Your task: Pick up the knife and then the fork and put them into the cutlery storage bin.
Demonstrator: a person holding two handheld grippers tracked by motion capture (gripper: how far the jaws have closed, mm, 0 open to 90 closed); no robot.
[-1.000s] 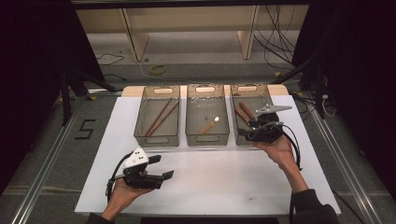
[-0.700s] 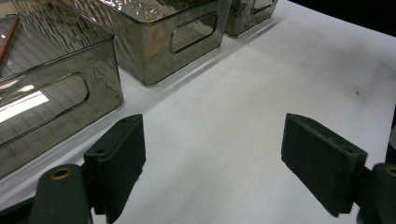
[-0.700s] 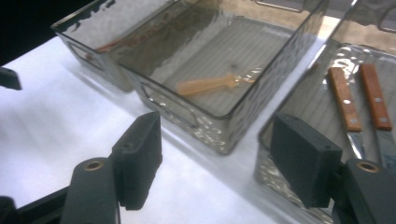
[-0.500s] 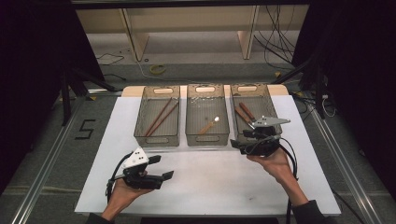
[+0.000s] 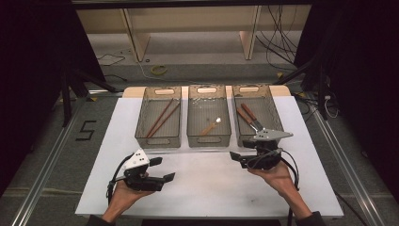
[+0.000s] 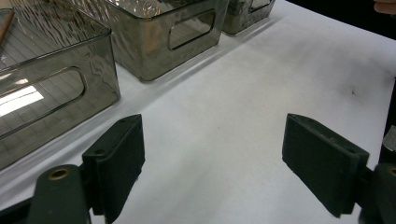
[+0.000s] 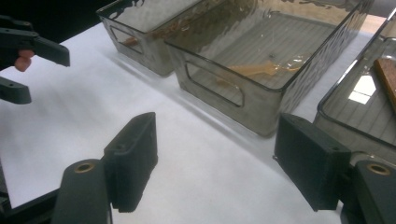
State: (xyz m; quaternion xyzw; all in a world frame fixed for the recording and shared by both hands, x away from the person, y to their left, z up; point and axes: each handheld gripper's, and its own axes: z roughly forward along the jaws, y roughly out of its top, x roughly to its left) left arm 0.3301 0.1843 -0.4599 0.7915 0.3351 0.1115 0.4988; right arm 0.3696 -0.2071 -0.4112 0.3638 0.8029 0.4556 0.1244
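Nothing needs gripping right now, so the sensible thing, I'd say, is to keep both tools low over the bare white table (image 5: 211, 188) and clear of the bins. The left gripper (image 5: 162, 170), lower left of the frame, has its jaws spread wide and empty; the right gripper (image 5: 237, 157), right of centre, likewise gapes empty, palm cupped beneath it. The pliers (image 5: 251, 118) lie in the right bin (image 5: 277, 110), upper right.
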